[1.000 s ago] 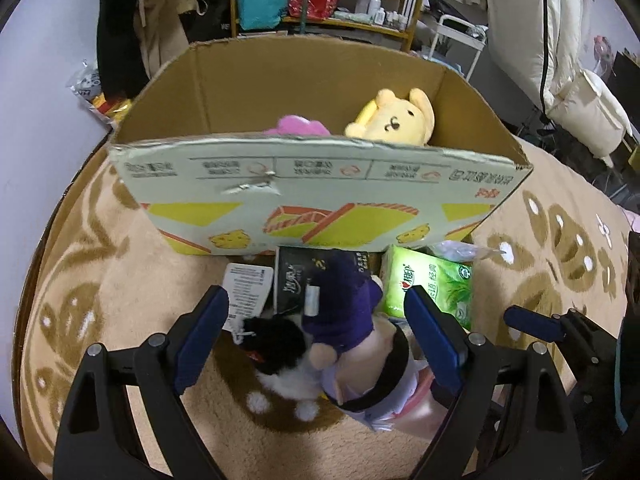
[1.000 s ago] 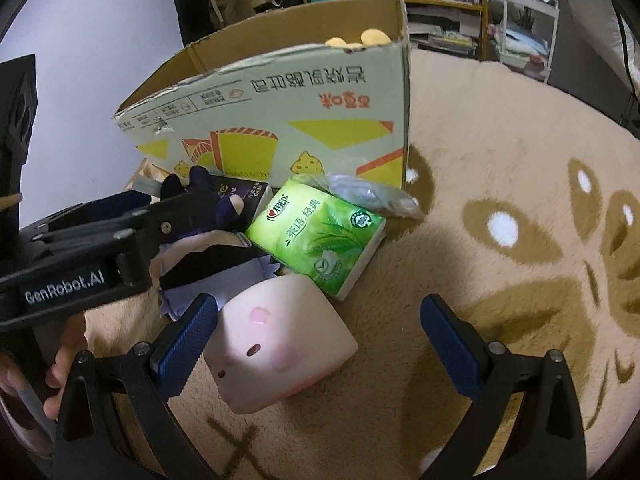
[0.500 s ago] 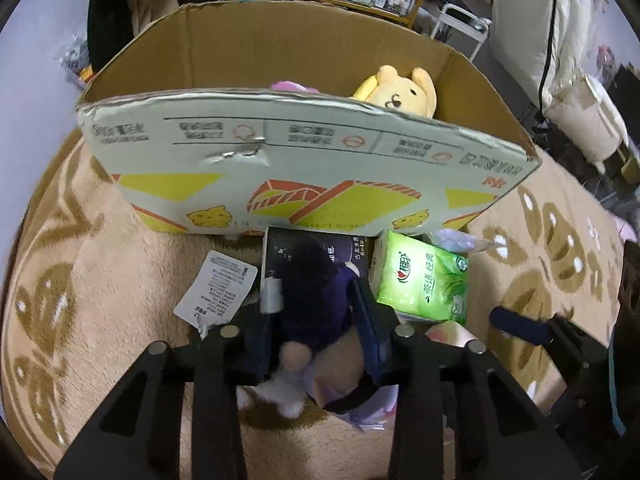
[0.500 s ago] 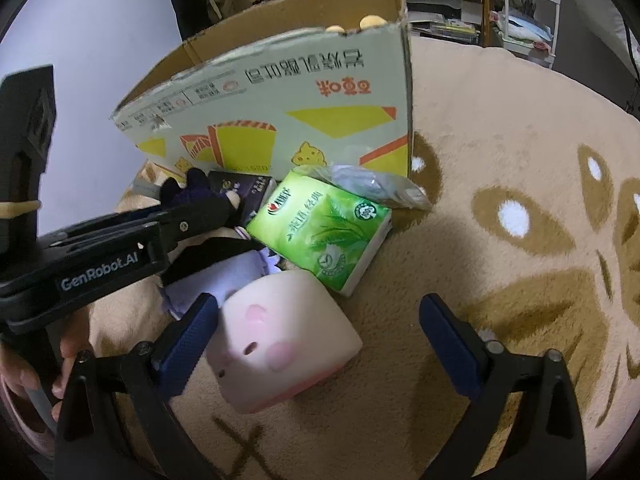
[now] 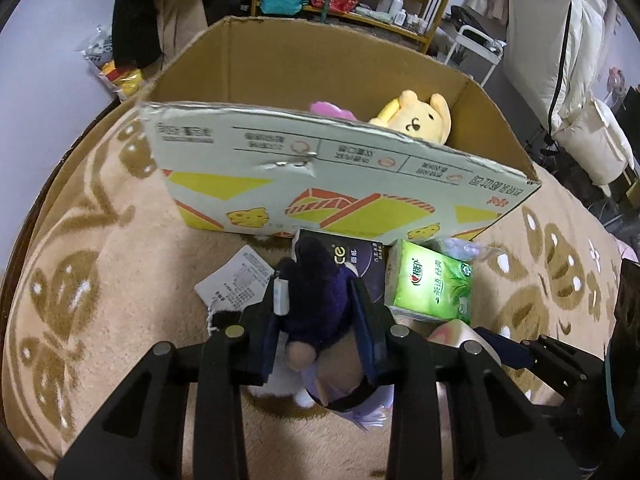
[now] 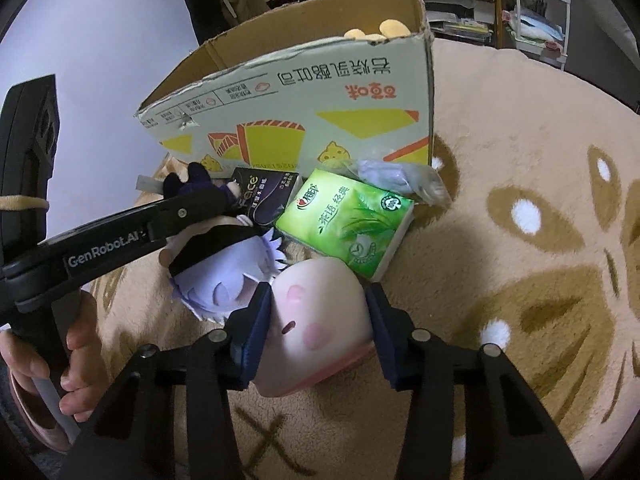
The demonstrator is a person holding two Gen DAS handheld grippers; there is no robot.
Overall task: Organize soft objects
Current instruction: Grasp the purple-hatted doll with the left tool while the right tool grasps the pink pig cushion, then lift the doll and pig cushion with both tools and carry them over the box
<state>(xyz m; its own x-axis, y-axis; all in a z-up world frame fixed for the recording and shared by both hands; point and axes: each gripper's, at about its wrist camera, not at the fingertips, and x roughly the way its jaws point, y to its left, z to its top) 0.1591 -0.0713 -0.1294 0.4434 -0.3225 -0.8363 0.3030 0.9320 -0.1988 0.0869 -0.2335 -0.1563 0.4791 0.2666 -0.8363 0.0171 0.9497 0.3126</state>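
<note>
My left gripper (image 5: 320,312) is shut on the dark purple body of a plush doll (image 5: 316,300) lying on the beige rug. In the right wrist view the doll's lilac-haired head (image 6: 224,284) hangs below the left gripper's fingers (image 6: 192,208). My right gripper (image 6: 318,328) is closing, and its blue pads touch both sides of a pink plush (image 6: 316,316) beside the doll. An open cardboard box (image 5: 320,168) stands just beyond, with a yellow plush (image 5: 416,120) and a pink plush toy (image 5: 332,110) inside.
A green tissue pack (image 6: 348,224) and a black tissue pack (image 5: 360,260) lie against the box front, with a crumpled plastic bag (image 6: 400,178) behind them. A paper tag (image 5: 236,280) lies left of the doll. A hand (image 6: 80,356) holds the left gripper. Shelves and clutter stand behind the box.
The left gripper's jaws closed onto the doll's dark body. The right gripper's jaws came in from wide open onto the sides of the pink plush.
</note>
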